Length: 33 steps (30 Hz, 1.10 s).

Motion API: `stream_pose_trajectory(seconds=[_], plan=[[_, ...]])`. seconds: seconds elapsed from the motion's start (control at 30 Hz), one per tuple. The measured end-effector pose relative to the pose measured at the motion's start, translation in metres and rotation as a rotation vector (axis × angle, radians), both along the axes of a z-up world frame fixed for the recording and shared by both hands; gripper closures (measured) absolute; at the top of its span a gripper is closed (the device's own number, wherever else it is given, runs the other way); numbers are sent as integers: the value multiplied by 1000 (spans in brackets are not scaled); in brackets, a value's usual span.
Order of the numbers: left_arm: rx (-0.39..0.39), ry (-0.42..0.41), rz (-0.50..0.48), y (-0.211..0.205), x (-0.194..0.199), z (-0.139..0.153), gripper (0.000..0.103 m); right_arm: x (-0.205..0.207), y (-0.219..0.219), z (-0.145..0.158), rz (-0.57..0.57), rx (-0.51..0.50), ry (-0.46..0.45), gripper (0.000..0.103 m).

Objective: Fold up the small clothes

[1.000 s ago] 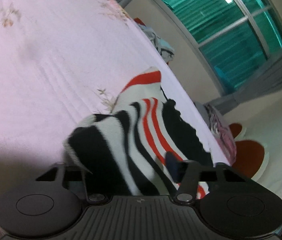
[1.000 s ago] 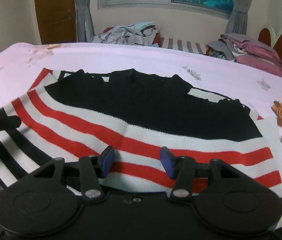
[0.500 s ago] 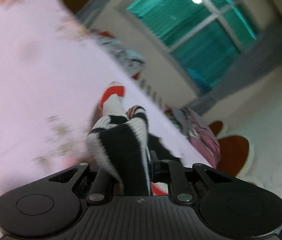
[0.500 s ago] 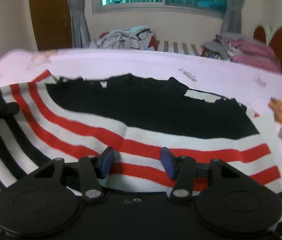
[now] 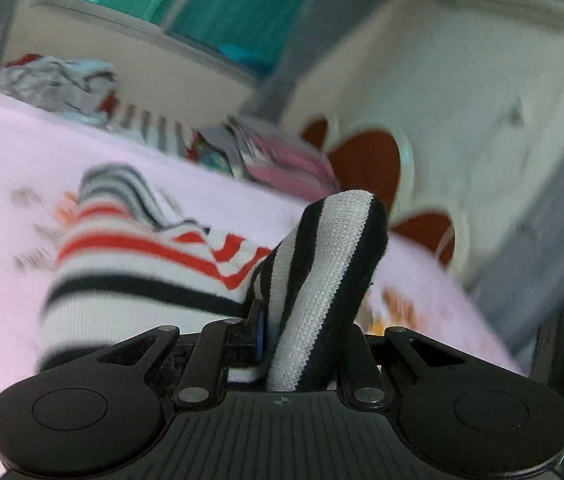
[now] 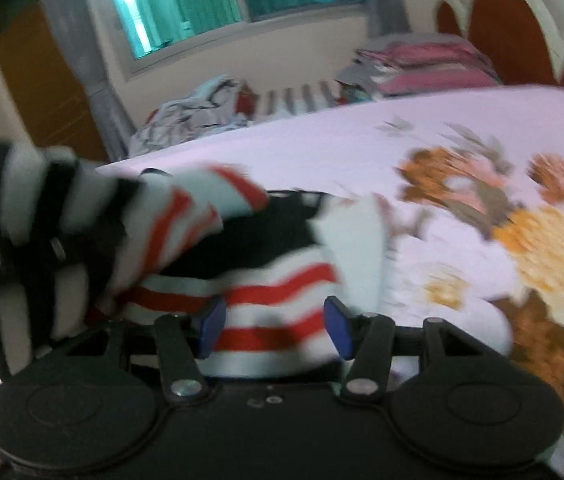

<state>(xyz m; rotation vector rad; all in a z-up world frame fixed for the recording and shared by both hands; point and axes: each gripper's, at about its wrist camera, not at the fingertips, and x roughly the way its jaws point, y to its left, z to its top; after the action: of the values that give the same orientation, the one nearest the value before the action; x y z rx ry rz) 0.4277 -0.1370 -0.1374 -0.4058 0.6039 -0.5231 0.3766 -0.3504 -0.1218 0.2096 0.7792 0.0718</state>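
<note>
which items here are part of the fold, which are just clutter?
In the job:
striped sweater
left gripper, clamped on its black-and-white edge
right gripper, jaws apart over the red stripes

Lying about:
grey clothes heap
pink folded stack
floral bedsheet

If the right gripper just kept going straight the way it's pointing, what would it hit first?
Most likely the striped sweater: its red-and-white fabric lies directly ahead, between the open jaws of the right gripper. The picture is blurred, so the depth is uncertain.

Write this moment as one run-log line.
left tool: shut on striped garment | right tool: open over garment | surface: bed
</note>
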Motion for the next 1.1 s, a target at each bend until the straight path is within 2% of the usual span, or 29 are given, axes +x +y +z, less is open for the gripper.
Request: stream_pose_trajectory(seconds=[0.1, 0.17, 0.2, 0.23, 0.27, 0.33, 0.37, 0.43, 0.57, 0.6, 0.67, 0.7, 0.77, 0.87, 0.9, 1.1], plan=[[126, -2, -48, -15, -16, -10, 87, -5, -26, -1, -24, 60, 20, 49], [214, -28, -73, -17, -22, -11, 86, -6, -37, 1, -29, 122, 17, 44], [243, -42, -80, -13, -20, -8, 83, -6, -40, 4, -26, 154, 12, 38], [261, -45, -88, -12, -22, -5, 72, -4, -41, 6, -20, 189, 7, 32], [263, -44, -98, -10, -24, -1, 66, -1, -42, 7, -10, 224, 6, 30], [278, -60, -135, -11, -33, 9, 40, 7, -41, 9, 10, 303, 15, 28], [299, -74, -155, -14, -38, 15, 36, 12, -38, 8, 23, 344, 34, 27], [320, -101, -187, -13, -54, 22, 33, 26, -30, -2, 55, 408, 106, 25], [275, -84, -151, 17, -72, 35, 33, 42, -12, -22, 50, 390, 204, 26], [262, -84, -127, 27, -74, 37, 33, 44, -10, -26, 48, 402, 209, 29], [251, -87, -61, 48, -77, 44, 33, 46, -4, -30, 49, 412, 208, 41], [243, -85, -36, 57, -79, 44, 33, 48, -1, -32, 48, 408, 215, 52], [234, -76, 25, 75, -76, 46, 33, 51, 4, -35, 35, 392, 206, 57], [244, -62, 90, 93, -71, 41, 33, 53, 11, -33, 31, 365, 176, 71], [249, -59, 103, 97, -72, 39, 33, 52, 12, -29, 40, 353, 153, 79], [208, -52, 126, 99, -56, 33, 33, 31, 19, 13, 73, 127, -44, 82]])
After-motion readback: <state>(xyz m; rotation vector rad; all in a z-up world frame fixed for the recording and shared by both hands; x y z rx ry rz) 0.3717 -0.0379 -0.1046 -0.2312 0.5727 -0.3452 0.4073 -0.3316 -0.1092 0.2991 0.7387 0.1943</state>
